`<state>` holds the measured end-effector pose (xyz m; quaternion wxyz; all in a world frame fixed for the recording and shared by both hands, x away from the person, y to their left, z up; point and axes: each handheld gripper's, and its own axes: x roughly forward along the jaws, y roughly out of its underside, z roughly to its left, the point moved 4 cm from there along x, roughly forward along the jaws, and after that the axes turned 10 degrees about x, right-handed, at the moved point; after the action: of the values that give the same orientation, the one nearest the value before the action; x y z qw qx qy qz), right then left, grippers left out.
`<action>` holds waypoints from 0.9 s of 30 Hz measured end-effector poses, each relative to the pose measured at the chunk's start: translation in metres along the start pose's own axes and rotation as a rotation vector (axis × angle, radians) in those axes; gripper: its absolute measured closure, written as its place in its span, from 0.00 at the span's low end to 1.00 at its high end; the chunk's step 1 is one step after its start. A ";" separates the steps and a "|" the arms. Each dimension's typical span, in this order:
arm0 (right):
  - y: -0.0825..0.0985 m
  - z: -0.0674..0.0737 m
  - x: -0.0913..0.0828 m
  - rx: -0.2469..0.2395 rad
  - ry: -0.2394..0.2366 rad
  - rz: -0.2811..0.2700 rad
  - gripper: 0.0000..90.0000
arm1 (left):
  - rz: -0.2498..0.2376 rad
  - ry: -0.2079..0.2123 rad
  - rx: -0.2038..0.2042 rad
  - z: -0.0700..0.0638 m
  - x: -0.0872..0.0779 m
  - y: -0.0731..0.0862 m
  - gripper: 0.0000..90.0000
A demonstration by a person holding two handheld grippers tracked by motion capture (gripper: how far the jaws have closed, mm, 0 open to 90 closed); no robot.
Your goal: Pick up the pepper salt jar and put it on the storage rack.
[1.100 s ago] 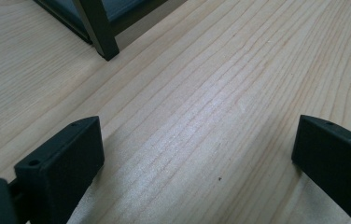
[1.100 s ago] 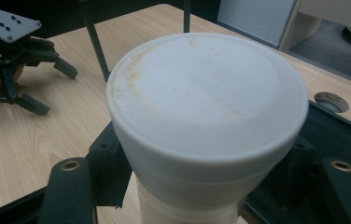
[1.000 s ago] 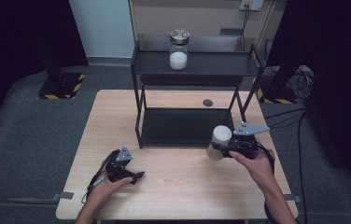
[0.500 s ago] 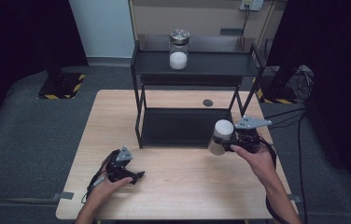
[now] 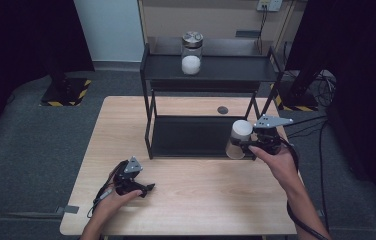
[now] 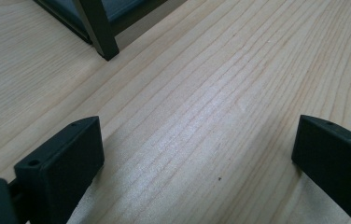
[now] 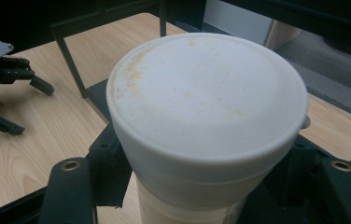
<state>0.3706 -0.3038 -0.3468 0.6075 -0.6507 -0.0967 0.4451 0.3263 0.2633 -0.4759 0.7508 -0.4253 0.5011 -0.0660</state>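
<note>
Gripped between the black jaws of the right gripper (image 5: pixel 247 145), the white-lidded jar (image 5: pixel 238 138) has come up and away from the desk's near edge since a second ago: it was lower and closer to the person then, and now it hangs in front of the right end of the black rack's (image 5: pixel 148 90) lower shelf (image 5: pixel 186 136), clear of the desk (image 5: pixel 186 210). This reads as a carry toward the rack, probably to set the jar on a shelf; no placement has happened yet. The jaws clamp the jar just under its lid, as the right gripper view shows.

The lid (image 7: pixel 206 93) is round, flat-topped and matt white, with faint tan smudges near its rim, and looks like plastic. The body below it is pale and translucent, a smooth cylinder.

Over by the near left corner, the left gripper (image 5: pixel 146 189) sits low over the desk with its jaws spread and nothing between them, in the same spot as before.

The desk is pale wood with a fine straight grain. The rack is dark metal, thin square legs and flat shelves. On its top shelf stands a clear glass jar (image 5: pixel 192 54) with a metal lid, holding something white.
</note>
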 end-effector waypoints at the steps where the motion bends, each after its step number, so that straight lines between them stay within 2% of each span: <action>1: -0.002 0.000 0.000 -0.002 0.003 0.001 0.39 | 0.000 0.000 0.000 0.000 0.000 0.000 0.01; 27: -0.041 -0.006 -0.008 -0.010 0.011 -0.016 0.39 | 0.000 0.005 0.000 0.001 0.000 0.000 0.01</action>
<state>0.3876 -0.3033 -0.3081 0.6082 -0.6555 -0.1010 0.4361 0.3271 0.2637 -0.4759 0.7495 -0.4251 0.5029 -0.0672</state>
